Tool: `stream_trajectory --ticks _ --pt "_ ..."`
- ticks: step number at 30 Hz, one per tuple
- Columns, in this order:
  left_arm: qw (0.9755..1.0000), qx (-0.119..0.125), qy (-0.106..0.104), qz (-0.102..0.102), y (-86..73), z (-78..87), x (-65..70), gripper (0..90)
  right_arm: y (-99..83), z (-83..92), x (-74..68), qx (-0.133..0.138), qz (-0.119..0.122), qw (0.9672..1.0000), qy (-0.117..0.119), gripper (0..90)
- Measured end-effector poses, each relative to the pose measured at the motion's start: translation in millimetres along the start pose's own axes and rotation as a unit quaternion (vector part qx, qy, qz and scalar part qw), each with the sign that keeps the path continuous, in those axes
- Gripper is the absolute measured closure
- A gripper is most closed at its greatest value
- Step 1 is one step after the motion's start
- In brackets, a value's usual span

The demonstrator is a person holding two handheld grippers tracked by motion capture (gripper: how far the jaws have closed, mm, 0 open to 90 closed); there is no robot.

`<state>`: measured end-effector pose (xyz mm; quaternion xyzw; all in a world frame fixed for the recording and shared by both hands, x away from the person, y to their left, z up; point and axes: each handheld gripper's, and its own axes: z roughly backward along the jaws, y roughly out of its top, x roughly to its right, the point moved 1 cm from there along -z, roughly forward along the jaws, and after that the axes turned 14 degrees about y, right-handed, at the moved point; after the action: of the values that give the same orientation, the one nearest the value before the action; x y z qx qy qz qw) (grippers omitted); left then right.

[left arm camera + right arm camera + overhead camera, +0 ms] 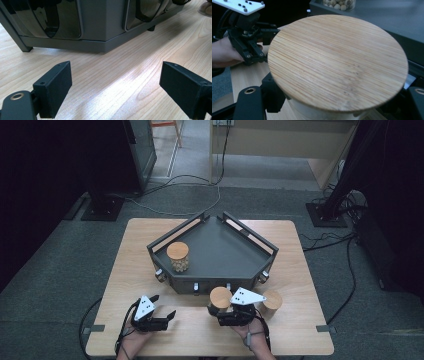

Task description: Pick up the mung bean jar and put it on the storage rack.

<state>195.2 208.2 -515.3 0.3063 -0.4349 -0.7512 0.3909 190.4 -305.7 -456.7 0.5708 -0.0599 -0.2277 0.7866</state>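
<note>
Right tongs [337, 110] clamp a wooden-lidded jar [337, 62] just before the grey tray [220, 251]; its lid hides the contents. Left tongs [115, 87] gape empty over the table [120, 75]

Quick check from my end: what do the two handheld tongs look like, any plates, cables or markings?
Both tongs, left and right, are black, with flat rectangular jaw pads. Each carries a pale grey three-cornered plate dotted with small dark marks, and a black cable trails back past the wrist. Brass-coloured rings sit at the jaw bases. No sleeves visible.
</note>
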Motion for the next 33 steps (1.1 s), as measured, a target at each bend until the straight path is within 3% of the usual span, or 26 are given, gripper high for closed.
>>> stream_trajectory --ticks 6,22,33 --pt "1.0 0.0 0.0 -0.002 0.2 0.0 0.4 10.7 5.4 0.3 4.5 0.003 -0.009 0.9999 0.011 25.2" --pt "1.0 -0.002 0.001 -0.004 1.1 -0.1 1.4 10.8 23.6 -2.8 4.9 -0.016 -0.009 0.9997 0.016 25.3" --pt "1.0 -0.004 0.003 -0.005 1.6 -0.2 1.7 10.8 28.8 -4.5 4.5 -0.009 -0.009 0.9998 0.011 25.2"
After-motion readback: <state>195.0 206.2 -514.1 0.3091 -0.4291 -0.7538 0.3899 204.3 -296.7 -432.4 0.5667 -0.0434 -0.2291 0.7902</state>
